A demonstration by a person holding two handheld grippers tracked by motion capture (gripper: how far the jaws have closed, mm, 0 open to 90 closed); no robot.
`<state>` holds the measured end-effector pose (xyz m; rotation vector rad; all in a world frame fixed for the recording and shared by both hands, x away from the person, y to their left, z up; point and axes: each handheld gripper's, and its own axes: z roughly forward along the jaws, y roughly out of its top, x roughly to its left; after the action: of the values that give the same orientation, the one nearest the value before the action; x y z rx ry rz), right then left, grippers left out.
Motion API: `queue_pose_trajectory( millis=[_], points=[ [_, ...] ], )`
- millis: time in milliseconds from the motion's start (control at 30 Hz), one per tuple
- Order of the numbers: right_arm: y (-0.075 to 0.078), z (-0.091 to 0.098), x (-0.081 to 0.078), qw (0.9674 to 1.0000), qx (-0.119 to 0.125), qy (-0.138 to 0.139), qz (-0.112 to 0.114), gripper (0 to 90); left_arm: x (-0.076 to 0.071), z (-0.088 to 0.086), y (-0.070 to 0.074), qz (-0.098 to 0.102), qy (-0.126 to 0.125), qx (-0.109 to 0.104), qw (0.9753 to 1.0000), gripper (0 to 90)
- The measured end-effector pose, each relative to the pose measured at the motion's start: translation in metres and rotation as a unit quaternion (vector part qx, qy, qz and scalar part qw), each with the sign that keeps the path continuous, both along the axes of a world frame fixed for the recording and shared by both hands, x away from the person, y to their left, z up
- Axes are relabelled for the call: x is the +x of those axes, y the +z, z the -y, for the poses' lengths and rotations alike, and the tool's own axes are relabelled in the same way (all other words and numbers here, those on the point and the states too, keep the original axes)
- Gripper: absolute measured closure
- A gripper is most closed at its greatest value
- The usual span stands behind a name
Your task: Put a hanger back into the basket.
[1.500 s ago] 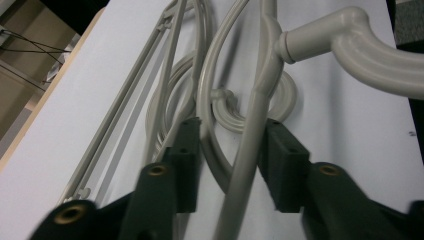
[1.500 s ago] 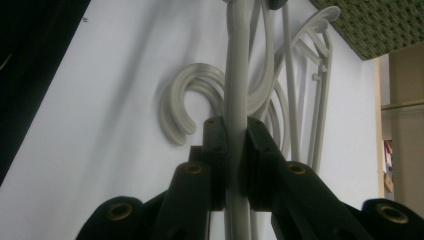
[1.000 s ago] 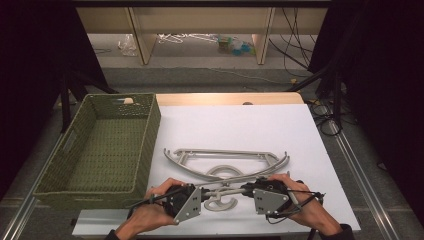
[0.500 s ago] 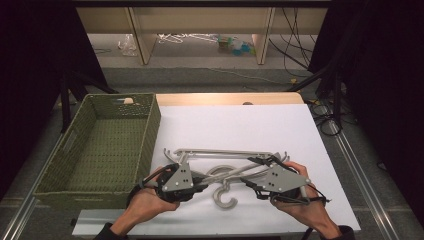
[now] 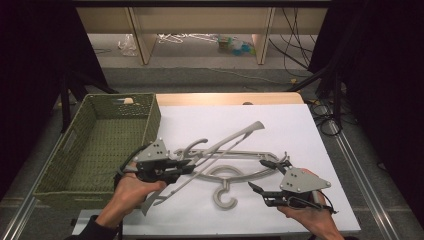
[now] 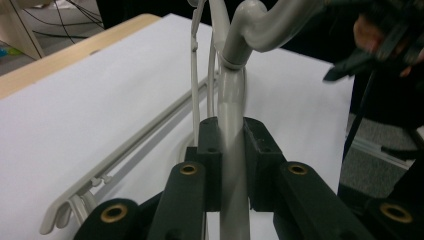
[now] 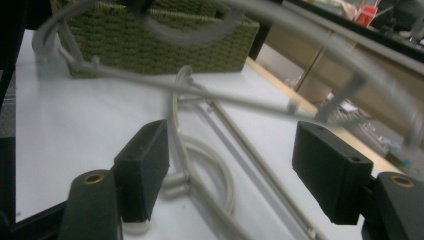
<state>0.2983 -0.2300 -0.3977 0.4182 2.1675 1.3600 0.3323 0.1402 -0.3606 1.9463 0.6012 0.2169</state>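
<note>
Two grey plastic hangers are on a white table. My left gripper (image 5: 189, 167) is shut on one hanger (image 5: 235, 137) and holds it tilted above the table, its far end pointing up and right. In the left gripper view the jaws (image 6: 232, 150) clamp that hanger's thick grey stem (image 6: 232, 90). The second hanger (image 5: 235, 172) lies flat with its hook (image 5: 225, 197) toward me. My right gripper (image 5: 263, 175) is at its right end and its jaws have just been opening. In the right gripper view the pads (image 7: 145, 170) stand wide apart, with the lying hanger (image 7: 200, 155) beyond them, untouched.
A green woven basket (image 5: 100, 145) stands at the table's left, close to my left hand; it also shows in the right gripper view (image 7: 150, 45). The table's wooden far edge (image 5: 225, 98) lies behind. Shelving and loose cables sit on the floor beyond.
My left gripper has lifted its hanger and swung the far end up to the right. The right gripper has opened, let go, and drawn back to the lower right.
</note>
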Motion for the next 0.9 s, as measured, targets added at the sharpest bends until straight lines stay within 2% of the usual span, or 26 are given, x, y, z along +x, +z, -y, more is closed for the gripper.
queue_pose_trajectory(
  millis=[67,200,233,267,300,333,367,433,467,533,633,733,767,800,900],
  points=[
    [-0.003,0.002,0.0,1.0,0.0,-0.002,-0.006,31.7,0.001,-0.002,0.004,-0.001,0.005,-0.006,1.0,79.3],
    [-0.009,0.006,-0.001,0.9997,-0.001,0.002,-0.022,29.4,0.005,-0.008,0.025,-0.016,0.01,-0.052,0.9984,79.4],
    [-0.01,0.006,-0.001,0.9998,-0.001,0.0,-0.022,29.4,0.005,-0.008,0.025,-0.016,0.01,-0.052,0.9984,79.4],
    [-0.01,0.006,-0.001,0.9998,0.0,0.0,-0.021,29.4,0.007,-0.009,0.031,-0.014,0.002,-0.064,0.9978,79.4],
    [-0.01,0.006,-0.001,0.9998,0.0,0.0,-0.021,29.4,0.006,-0.01,0.037,-0.024,0.007,-0.067,0.9974,79.4],
    [-0.01,0.007,-0.001,0.9997,0.002,-0.003,-0.022,29.4,0.004,-0.014,0.05,-0.024,0.007,-0.075,0.9969,79.4],
    [-0.01,0.007,-0.001,0.9997,0.002,-0.003,-0.022,29.4,0.004,-0.014,0.05,-0.024,0.007,-0.075,0.9969,79.4],
    [-0.01,0.007,-0.001,0.9998,0.0,-0.002,-0.02,29.4,0.003,-0.025,0.068,-0.015,0.013,-0.069,0.9974,79.4],
    [-0.009,0.008,-0.002,0.9998,-0.005,0.001,-0.021,29.3,0.003,-0.025,0.068,-0.015,0.013,-0.069,0.9974,79.4],
    [-0.01,0.008,-0.002,0.9998,-0.004,0.003,-0.018,29.4,0.002,-0.037,0.079,-0.012,0.029,-0.068,0.9972,79.4],
    [-0.011,0.009,-0.001,0.9997,-0.007,0.002,-0.025,29.4,0.002,-0.06,0.089,0.006,0.053,-0.054,0.9972,79.4],
    [-0.012,0.008,0.0,0.9997,-0.005,0.0,-0.023,29.4,0.005,-0.084,0.092,0.011,0.084,-0.048,0.9952,79.4],
    [-0.013,0.006,0.0,0.9996,-0.002,0.001,-0.026,29.4,0.009,-0.104,0.091,0.015,0.109,-0.04,0.9931,79.5],
    [-0.013,0.006,0.0,0.9996,-0.002,0.001,-0.026,29.4,0.009,-0.104,0.091,0.015,0.109,-0.04,0.9931,79.5],
    [-0.014,0.005,0.0,0.9996,-0.004,0.004,-0.029,29.3,0.013,-0.129,0.088,0.021,0.136,-0.037,0.9898,79.4]
  ],
)
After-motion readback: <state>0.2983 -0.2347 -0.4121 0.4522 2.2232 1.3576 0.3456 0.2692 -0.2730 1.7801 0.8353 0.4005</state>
